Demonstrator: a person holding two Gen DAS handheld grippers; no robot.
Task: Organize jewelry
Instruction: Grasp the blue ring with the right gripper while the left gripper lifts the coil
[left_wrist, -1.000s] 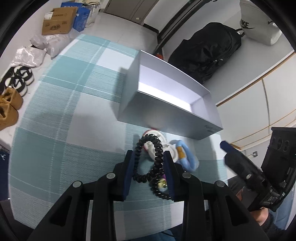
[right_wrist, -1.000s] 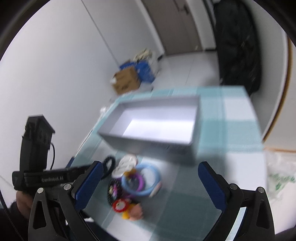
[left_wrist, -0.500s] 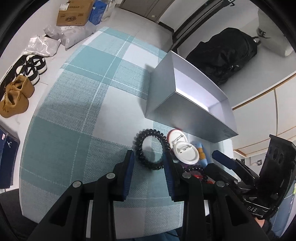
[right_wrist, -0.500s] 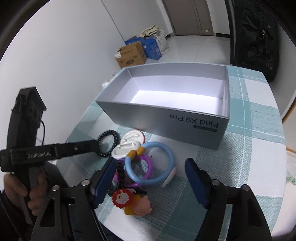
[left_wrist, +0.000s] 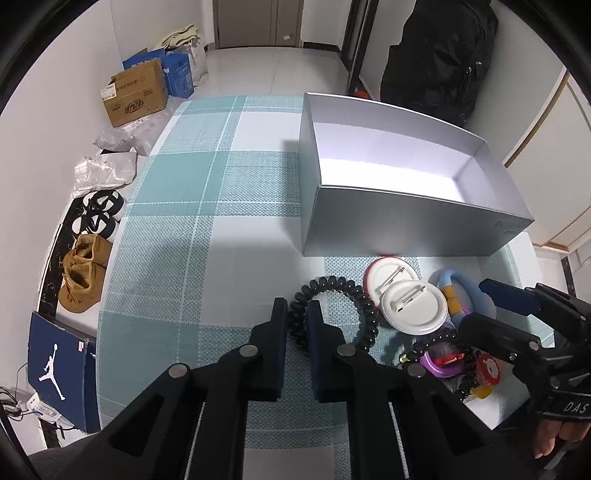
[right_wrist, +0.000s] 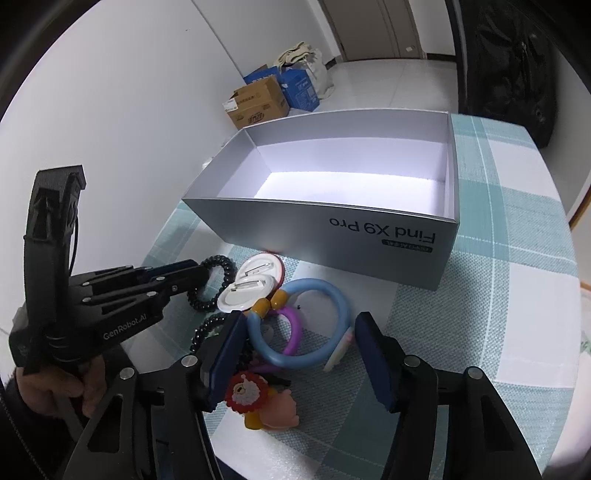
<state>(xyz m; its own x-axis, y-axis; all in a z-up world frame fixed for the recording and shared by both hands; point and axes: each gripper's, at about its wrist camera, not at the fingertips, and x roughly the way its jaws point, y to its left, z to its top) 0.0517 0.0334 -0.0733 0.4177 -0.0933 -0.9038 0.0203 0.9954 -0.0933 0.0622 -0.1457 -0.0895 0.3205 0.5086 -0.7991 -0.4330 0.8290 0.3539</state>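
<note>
A matt silver cardboard box (left_wrist: 413, 225) sits on a woven checked tablecloth (left_wrist: 207, 206). Beside the box lie a glossy black spiral hair tie (left_wrist: 334, 314), smooth white plastic badges (left_wrist: 412, 308) with metal pins, and a glossy blue plastic ring (right_wrist: 314, 321).
</note>
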